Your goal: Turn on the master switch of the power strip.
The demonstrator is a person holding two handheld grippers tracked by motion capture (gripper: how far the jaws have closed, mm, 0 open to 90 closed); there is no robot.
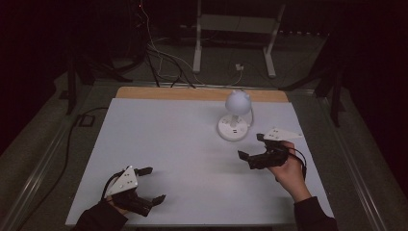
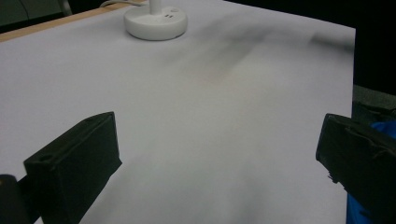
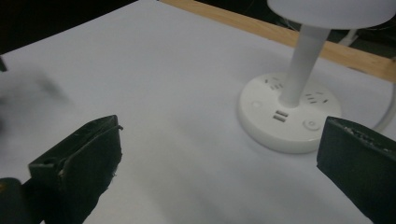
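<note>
A white desk lamp (image 1: 235, 115) with a round base (image 3: 289, 112) that carries sockets and buttons stands at the back right of the white table (image 1: 168, 144); its lamp base (image 2: 155, 21) is far off in the left gripper view. My right gripper (image 1: 252, 146) hovers open just in front of the base, held by a hand, nothing between its jaws. Near the front left edge, my left gripper (image 1: 153, 183) is open and holds nothing.
A wooden strip (image 1: 192, 93) runs along the table's far edge. Beyond it on the dark floor lie cables (image 1: 159, 53) and a white frame stand (image 1: 235, 29). The lamp's cord (image 1: 250, 115) loops off the base to the right.
</note>
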